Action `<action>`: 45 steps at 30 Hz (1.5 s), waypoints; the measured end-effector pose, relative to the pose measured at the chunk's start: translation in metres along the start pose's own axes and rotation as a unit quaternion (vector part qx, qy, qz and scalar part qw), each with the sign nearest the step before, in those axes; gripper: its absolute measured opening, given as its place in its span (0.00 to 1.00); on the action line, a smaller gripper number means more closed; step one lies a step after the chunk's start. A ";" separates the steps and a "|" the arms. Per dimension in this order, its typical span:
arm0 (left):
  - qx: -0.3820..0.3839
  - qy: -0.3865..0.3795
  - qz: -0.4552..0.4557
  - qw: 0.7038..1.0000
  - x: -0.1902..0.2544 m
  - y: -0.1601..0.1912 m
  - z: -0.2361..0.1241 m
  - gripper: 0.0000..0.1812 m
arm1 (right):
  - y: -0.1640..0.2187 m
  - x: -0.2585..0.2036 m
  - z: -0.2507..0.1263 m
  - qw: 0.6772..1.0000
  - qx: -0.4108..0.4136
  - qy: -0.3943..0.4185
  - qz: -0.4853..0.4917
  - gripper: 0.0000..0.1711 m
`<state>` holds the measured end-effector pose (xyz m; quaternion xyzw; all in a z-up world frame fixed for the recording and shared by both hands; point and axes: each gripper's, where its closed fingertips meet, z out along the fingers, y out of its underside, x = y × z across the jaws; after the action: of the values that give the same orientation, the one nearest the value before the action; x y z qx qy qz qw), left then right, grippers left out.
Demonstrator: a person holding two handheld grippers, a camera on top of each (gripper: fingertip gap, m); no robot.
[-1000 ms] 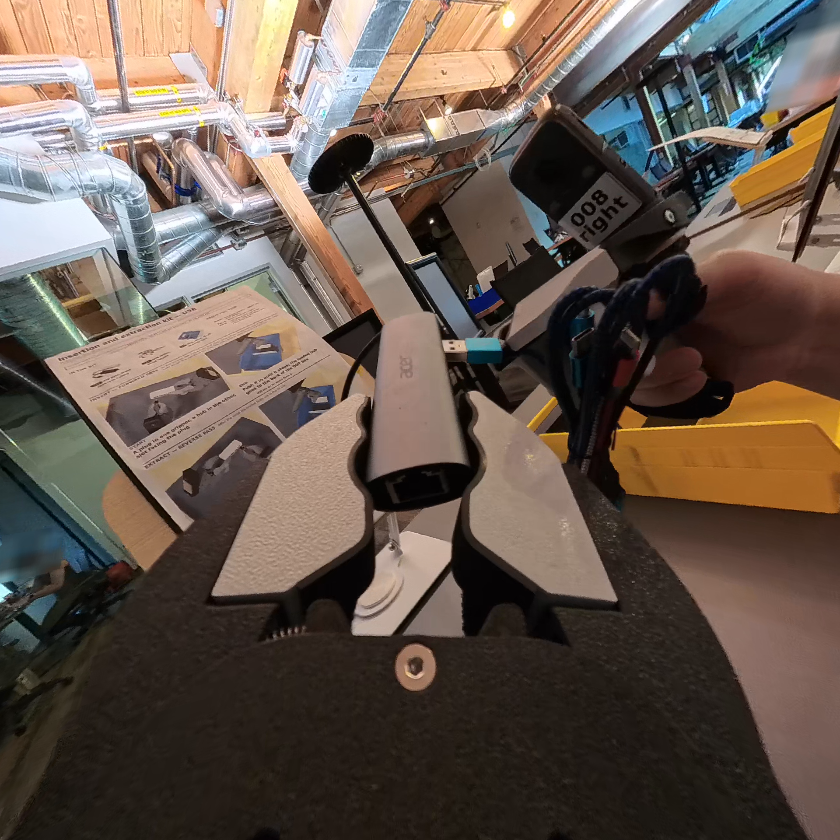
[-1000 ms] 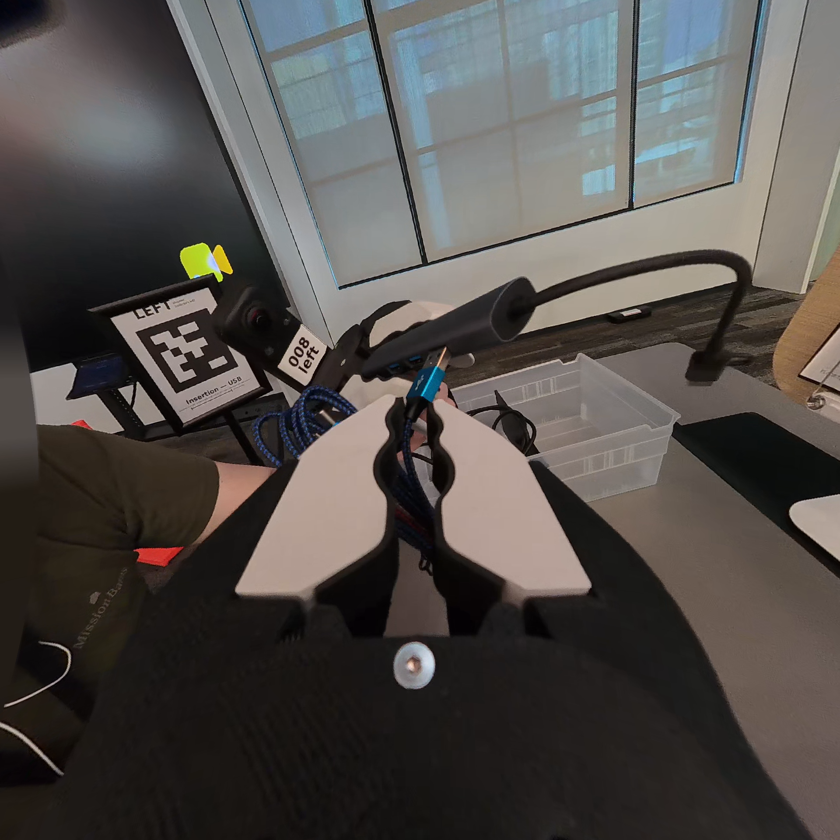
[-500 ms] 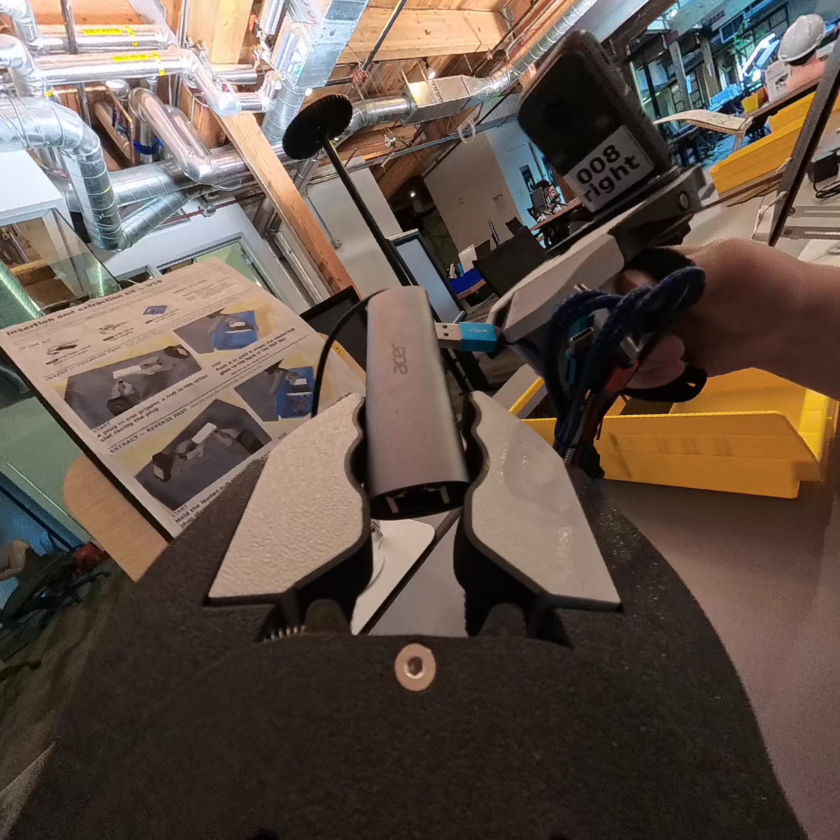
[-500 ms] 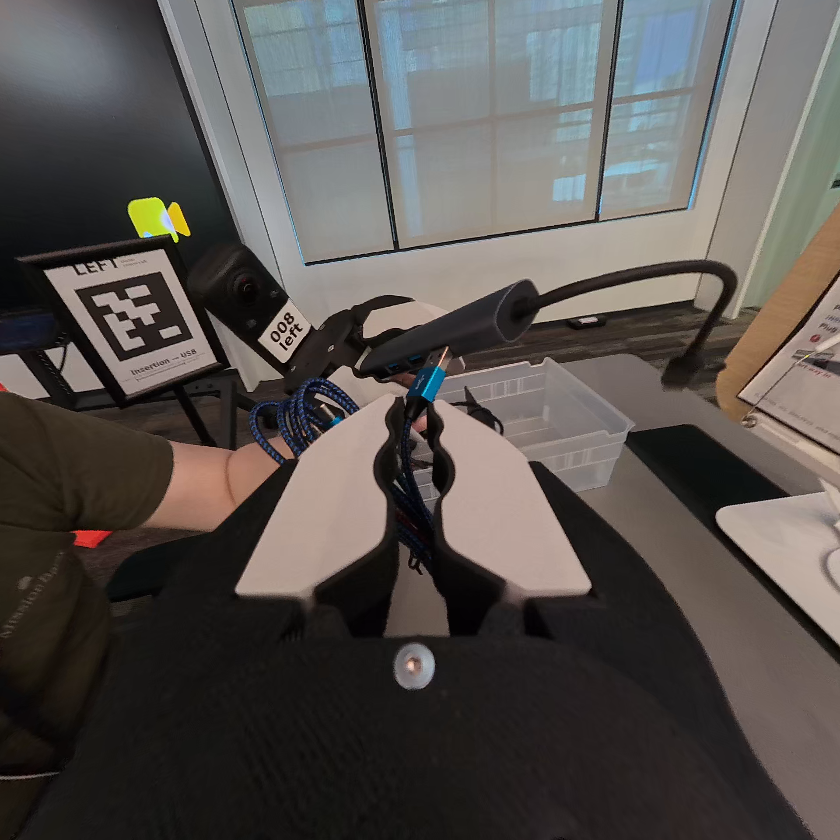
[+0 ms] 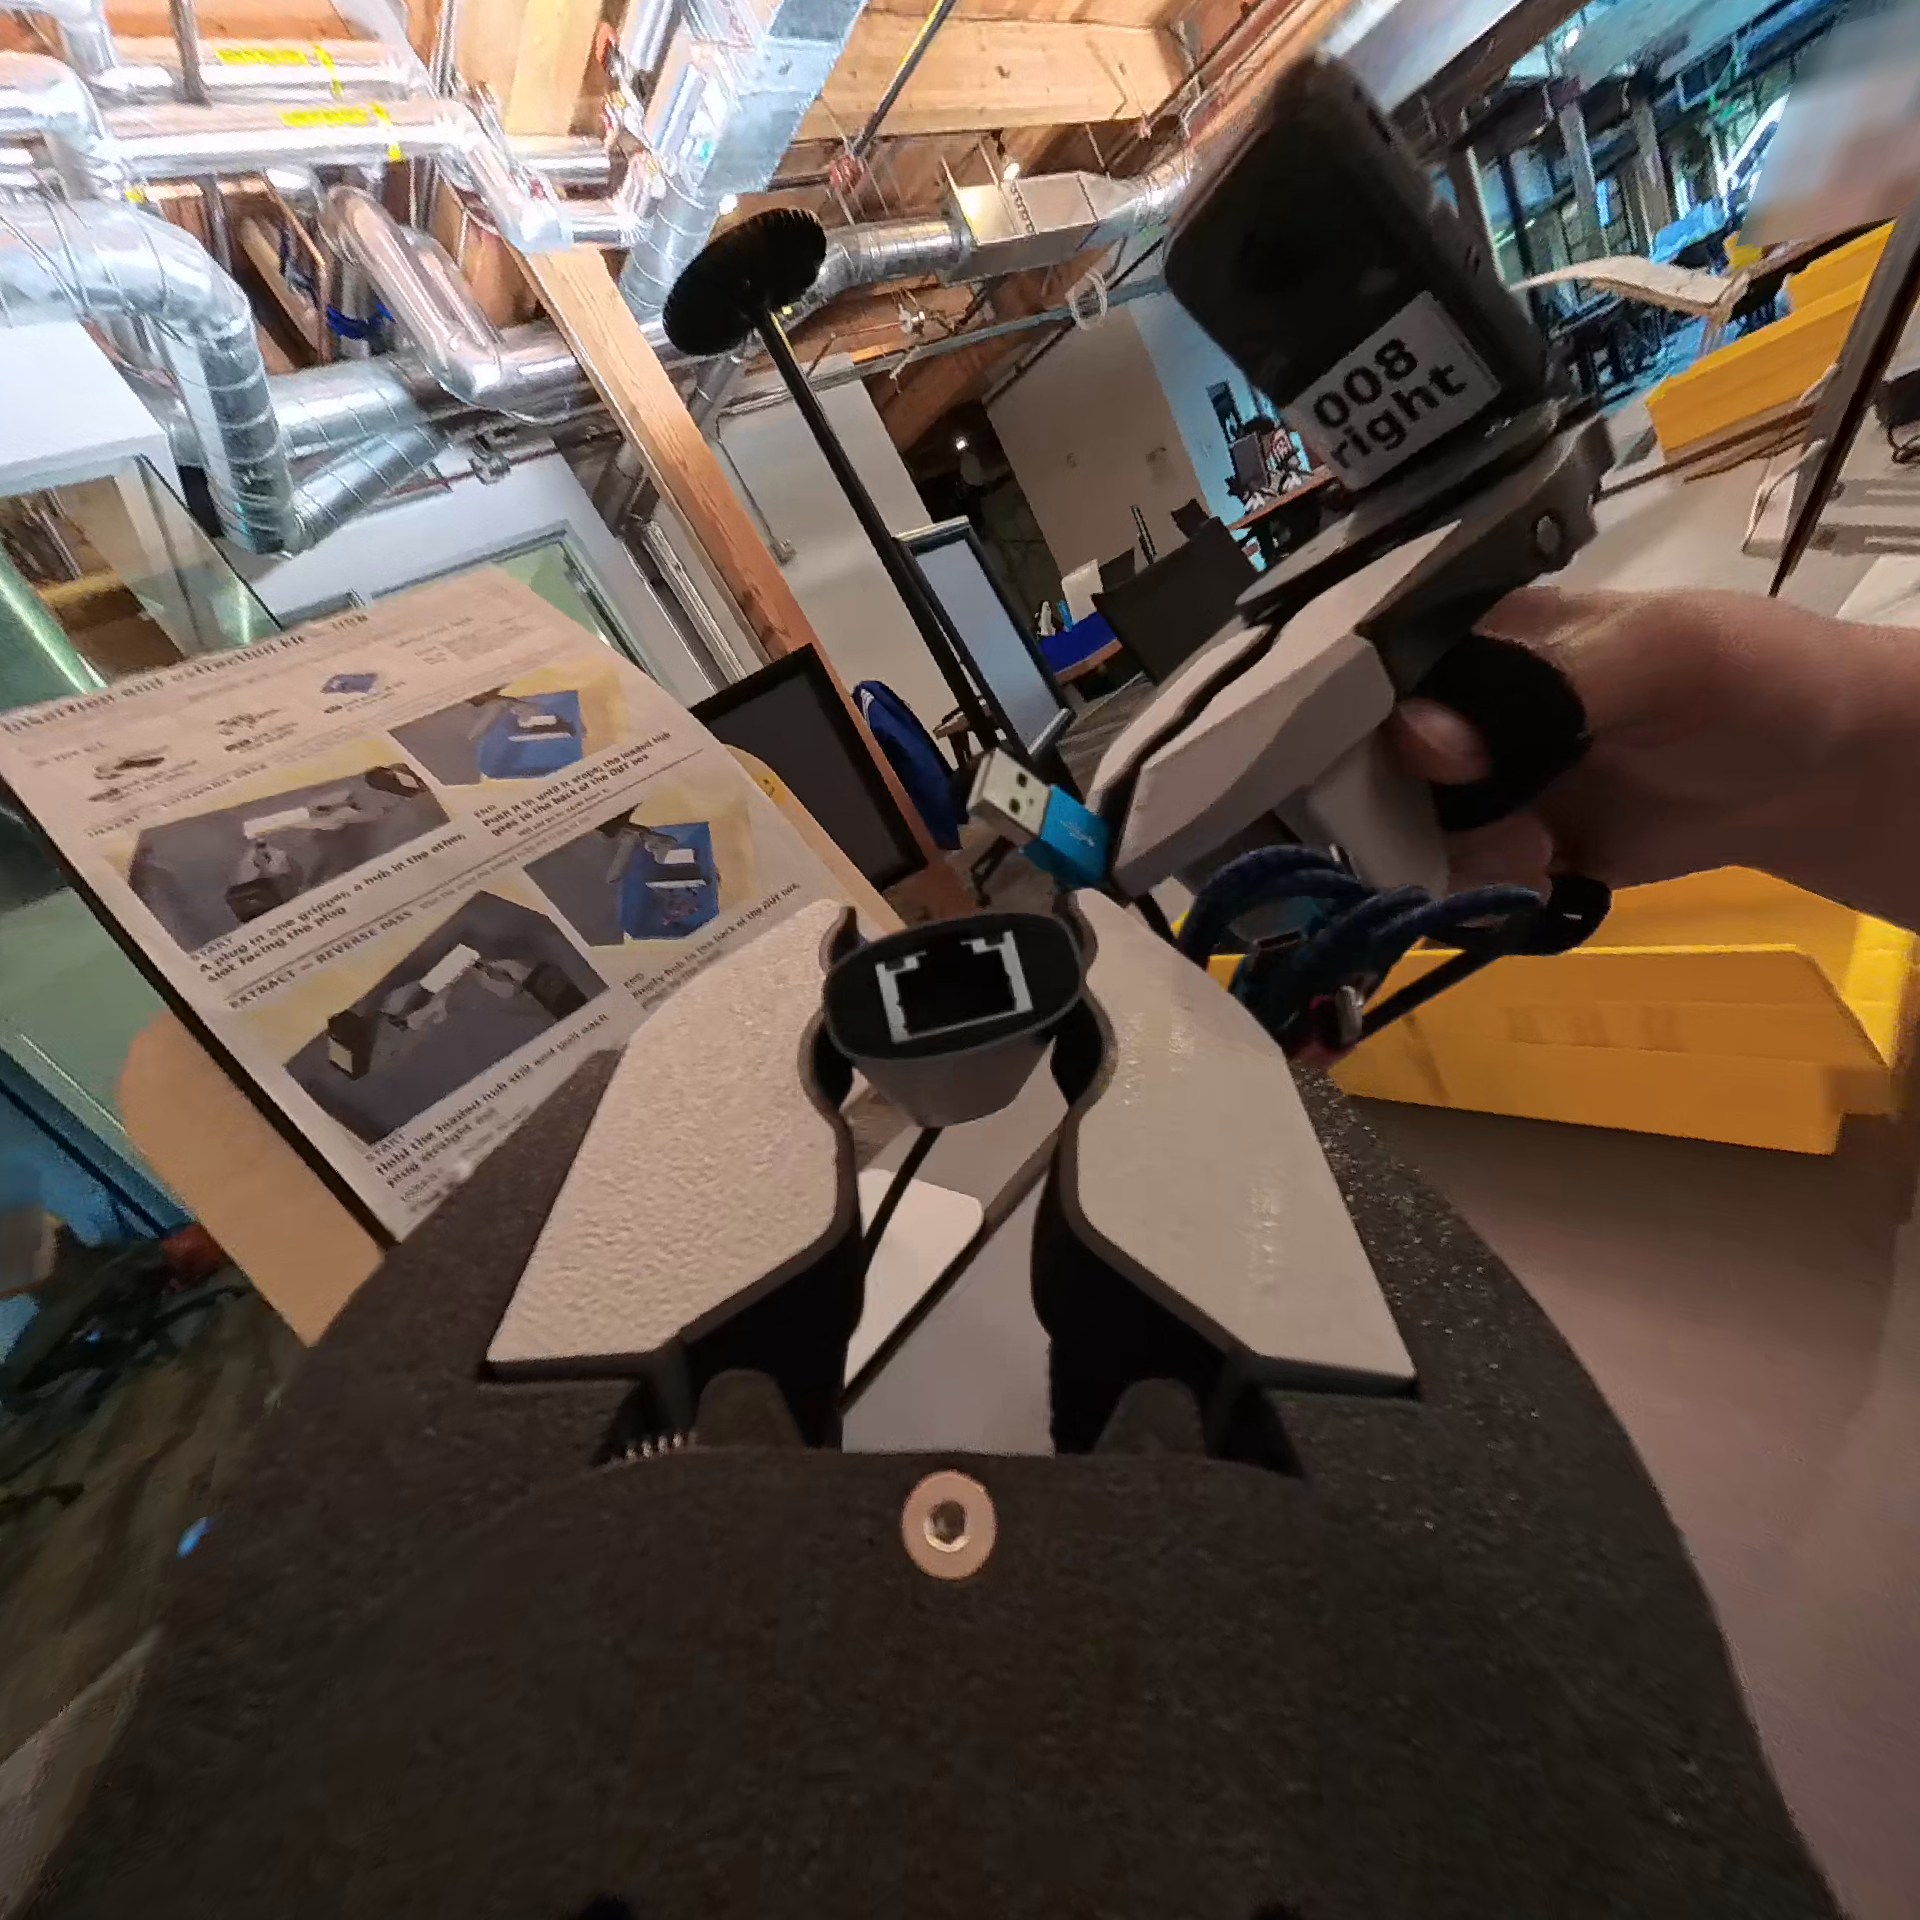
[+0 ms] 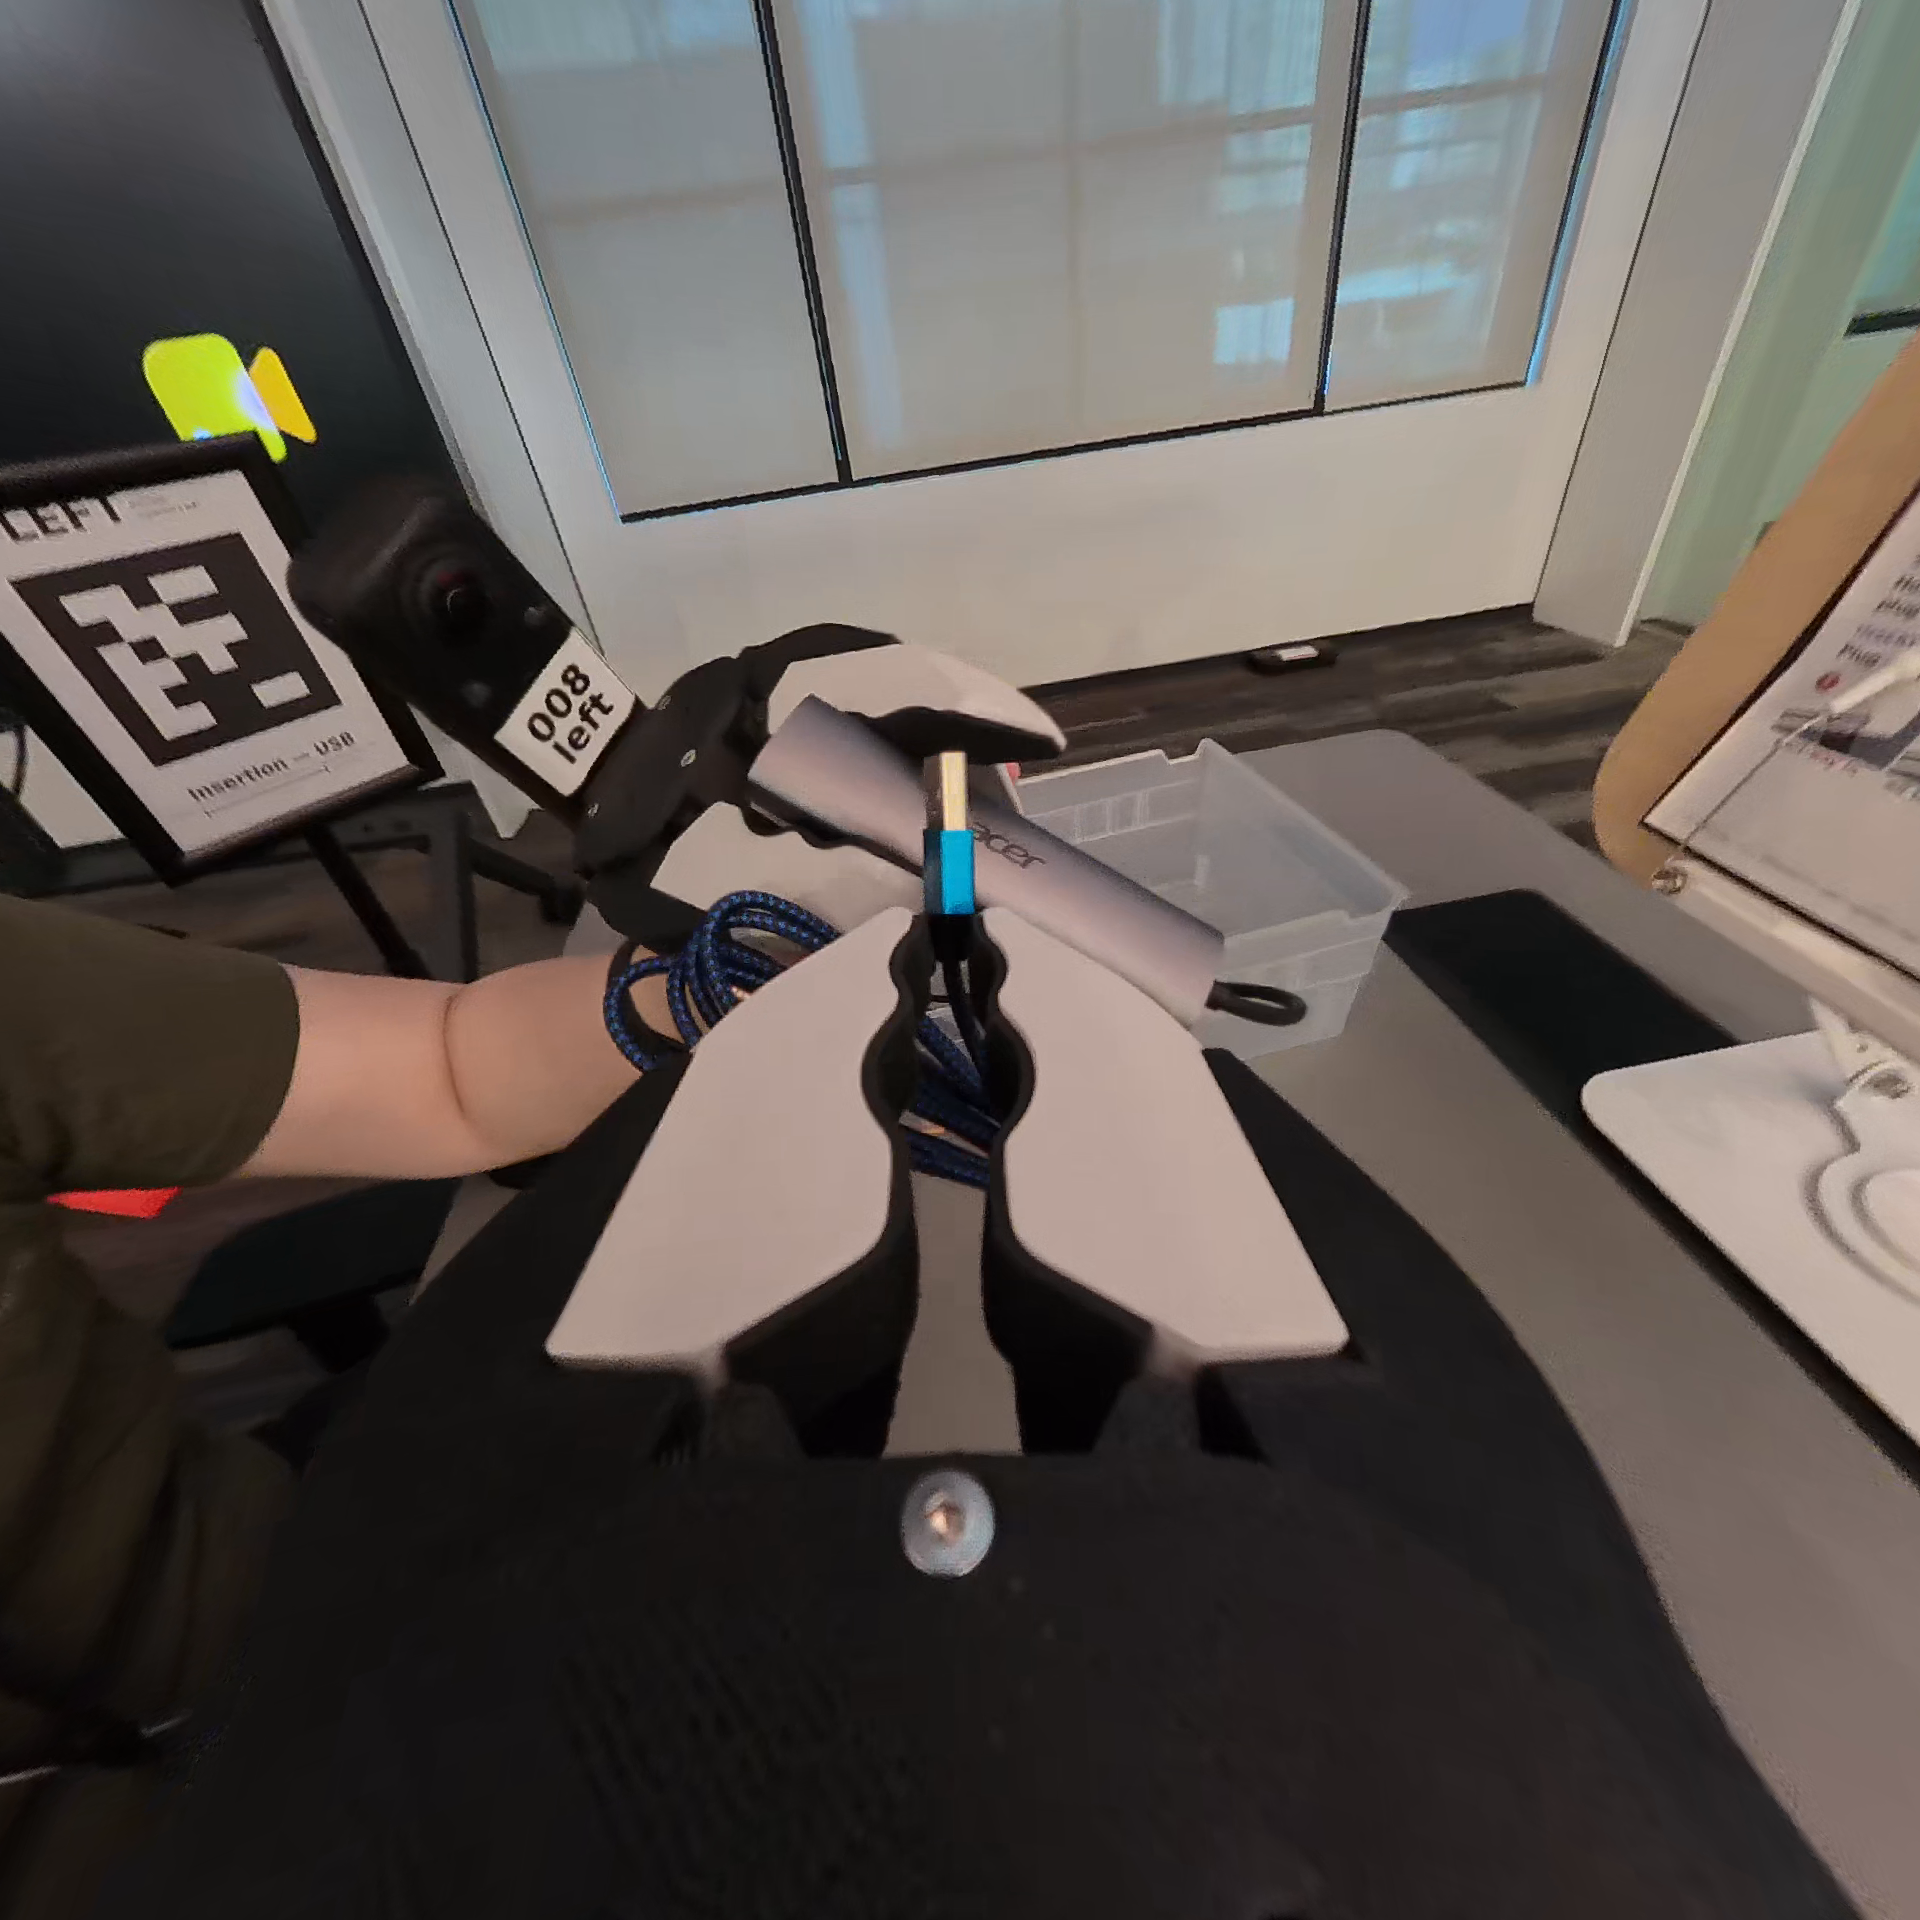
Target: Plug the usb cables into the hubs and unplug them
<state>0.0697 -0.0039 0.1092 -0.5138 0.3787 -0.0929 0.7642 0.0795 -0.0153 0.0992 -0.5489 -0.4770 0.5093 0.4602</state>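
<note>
Hub (image 5: 951,1013) port end: left view only | left fingers (image 5: 790,1049) grip hub | right fingers (image 6: 831,997) pinch plug (image 6: 951,871)

Likely workshop — ducts (image 5: 260,416), yellow bins (image 5: 1621,1029)

Daylight floods in through the big windows (image 6: 1039,229) ahead of my right tool, soft and even, so shadows on the grey table (image 6: 1621,1299) stay faint. My left camera looks up at bright ceiling ducts (image 5: 260,343), some highlights blown. Both wide lenses bend straight lines near the edges. The poster (image 5: 343,862) and the camera block (image 5: 1340,239) are smeared by motion blur.
</note>
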 end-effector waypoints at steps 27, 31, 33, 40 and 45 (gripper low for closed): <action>0.066 -0.055 -0.076 0.993 -0.075 -0.049 -0.053 0.20 | 0.225 0.029 0.067 0.894 -0.319 -0.035 0.312 0.04; 0.076 -0.019 -0.109 0.991 -0.063 -0.051 -0.047 0.20 | 0.183 0.050 0.066 0.936 -0.232 -0.005 0.265 0.09; 0.080 -0.001 -0.132 0.988 -0.059 -0.051 -0.044 0.20 | 0.127 0.054 0.061 0.974 -0.124 0.008 0.187 0.13; 0.057 0.050 -0.193 0.978 -0.032 -0.038 -0.025 0.20 | -0.003 0.003 0.006 0.955 0.120 0.105 -0.250 0.26; 0.043 0.084 -0.240 0.966 -0.010 -0.027 -0.011 0.20 | 0.014 0.005 0.016 0.934 0.076 0.126 -0.326 0.27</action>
<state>0.0619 -0.0181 0.1352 -0.5465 0.3027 -0.3326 0.7065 0.0641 -0.0116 0.0835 -0.3858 -0.5276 0.2931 0.6977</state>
